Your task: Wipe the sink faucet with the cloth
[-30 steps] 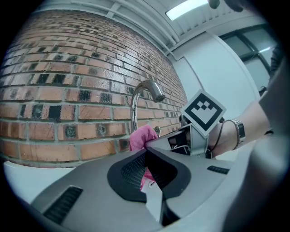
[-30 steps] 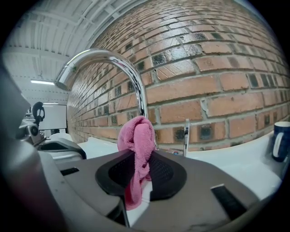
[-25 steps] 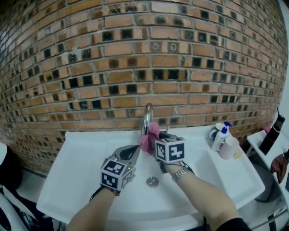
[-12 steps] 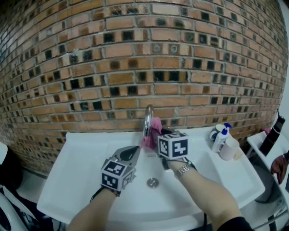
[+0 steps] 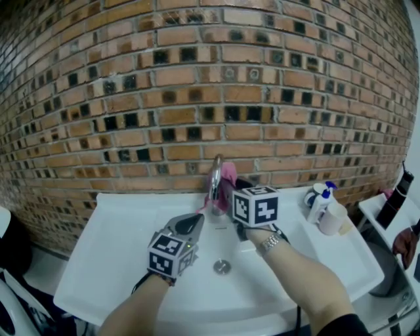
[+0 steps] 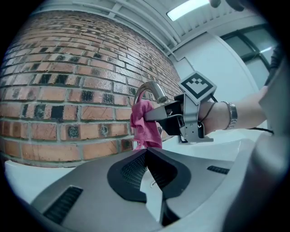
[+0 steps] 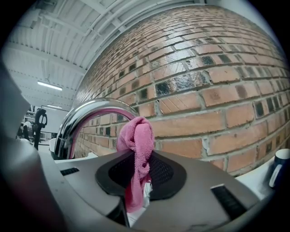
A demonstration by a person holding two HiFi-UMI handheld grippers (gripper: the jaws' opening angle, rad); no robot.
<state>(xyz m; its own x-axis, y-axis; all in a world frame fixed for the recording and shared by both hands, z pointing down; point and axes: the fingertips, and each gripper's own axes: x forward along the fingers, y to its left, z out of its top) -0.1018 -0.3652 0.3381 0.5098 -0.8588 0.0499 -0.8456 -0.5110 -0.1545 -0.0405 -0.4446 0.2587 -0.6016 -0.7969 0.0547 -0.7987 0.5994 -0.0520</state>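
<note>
Head view: cloth [image 5: 228, 174] in hand-held gripper [image 5: 232, 189]

One faucet [image 5: 213, 180], one cloth [image 5: 228, 174], one sink [image 5: 118, 220].

A red-brown brick wall [image 5: 197, 98] stands behind, and a strip light [image 6: 188, 9] glows on the white ribbed ceiling [image 7: 68, 27].

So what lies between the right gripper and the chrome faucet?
The pink terry cloth, pinched in the right gripper; the left gripper view shows it by the chrome faucet.
</note>
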